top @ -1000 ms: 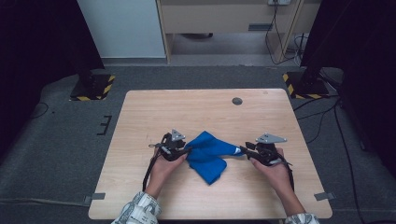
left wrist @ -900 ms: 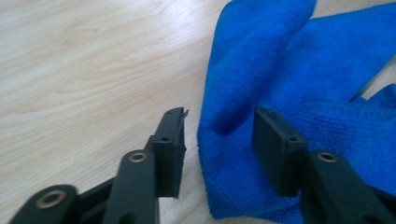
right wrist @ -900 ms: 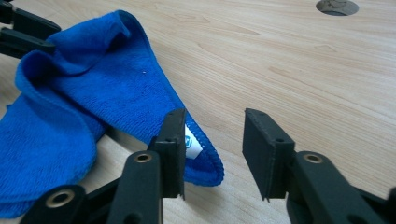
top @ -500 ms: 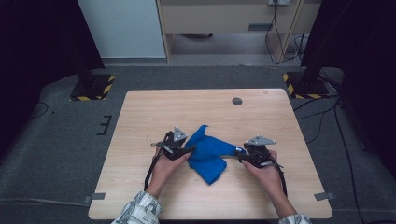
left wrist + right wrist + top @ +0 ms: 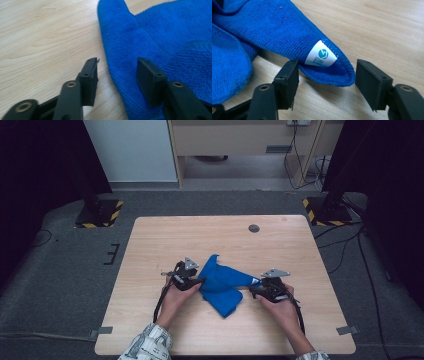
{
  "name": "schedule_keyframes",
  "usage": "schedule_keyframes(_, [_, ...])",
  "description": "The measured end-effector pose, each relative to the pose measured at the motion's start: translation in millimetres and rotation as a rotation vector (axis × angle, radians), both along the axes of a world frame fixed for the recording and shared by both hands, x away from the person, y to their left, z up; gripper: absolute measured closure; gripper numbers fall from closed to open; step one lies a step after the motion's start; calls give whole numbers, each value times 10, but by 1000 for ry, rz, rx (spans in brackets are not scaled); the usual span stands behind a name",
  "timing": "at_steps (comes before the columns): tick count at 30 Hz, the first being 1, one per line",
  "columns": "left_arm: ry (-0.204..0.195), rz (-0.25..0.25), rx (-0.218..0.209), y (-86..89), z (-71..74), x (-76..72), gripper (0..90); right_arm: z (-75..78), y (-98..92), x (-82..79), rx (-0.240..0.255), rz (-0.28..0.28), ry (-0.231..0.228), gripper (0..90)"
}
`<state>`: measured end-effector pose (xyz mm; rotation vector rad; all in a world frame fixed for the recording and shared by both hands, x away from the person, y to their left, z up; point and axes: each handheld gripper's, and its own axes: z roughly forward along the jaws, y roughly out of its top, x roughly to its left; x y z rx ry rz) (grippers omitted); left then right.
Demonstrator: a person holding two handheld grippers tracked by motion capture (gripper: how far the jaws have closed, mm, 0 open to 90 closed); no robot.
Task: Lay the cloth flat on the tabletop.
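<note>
Since the earlier high views, both hands are shifting only slightly while the jaws work: the right gripper has just been opening, and the left gripper has just been closing a little, neither pressing on anything.

Nearest in the right gripper view, its two black jaws are standing apart around the tagged corner of the crumpled blue microfibre cloth; the small white sewn-in label is sitting between them, untouched. In the left gripper view, the jaws are likewise standing apart, one over the cloth's edge, the other over bare wood, with the hem running up between them.

In the high view, the cloth is lying bunched at the lower middle of the light wooden table, between the two grippers. Farther off, a small round dark grommet is sitting near the table's upper edge.

As a judgement, the risk is that the right jaws, closing too shallowly, are catching only the label or the hem's tip, so the corner slips free when pulled. No containers are standing on the table.
</note>
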<state>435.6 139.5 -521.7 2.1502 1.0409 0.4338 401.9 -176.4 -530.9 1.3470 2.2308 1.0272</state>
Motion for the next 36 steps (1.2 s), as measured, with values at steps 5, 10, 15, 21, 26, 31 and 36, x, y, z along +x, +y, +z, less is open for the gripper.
schedule_keyframes(5, [12,-28,8,-53,-13,-16,666,9,-36,-2,34,6,4,537])
schedule_keyframes(10, [19,-46,10,-76,-1,-34,783,16,-55,-1,58,26,-16,734])
schedule_keyframes(15, [-7,-40,3,-66,74,-62,861,27,-85,8,64,34,-24,841])
schedule_keyframes(21, [-19,-30,1,-8,134,-67,877,96,-153,11,60,39,-23,879])
schedule_keyframes(26, [-14,-20,4,40,155,-79,880,185,-269,21,56,32,-39,884])
schedule_keyframes(31, [-12,-30,7,56,179,-156,881,274,-396,31,42,20,-41,886])
schedule_keyframes(36, [-14,-54,50,32,202,-337,881,313,-398,18,19,45,-32,885])
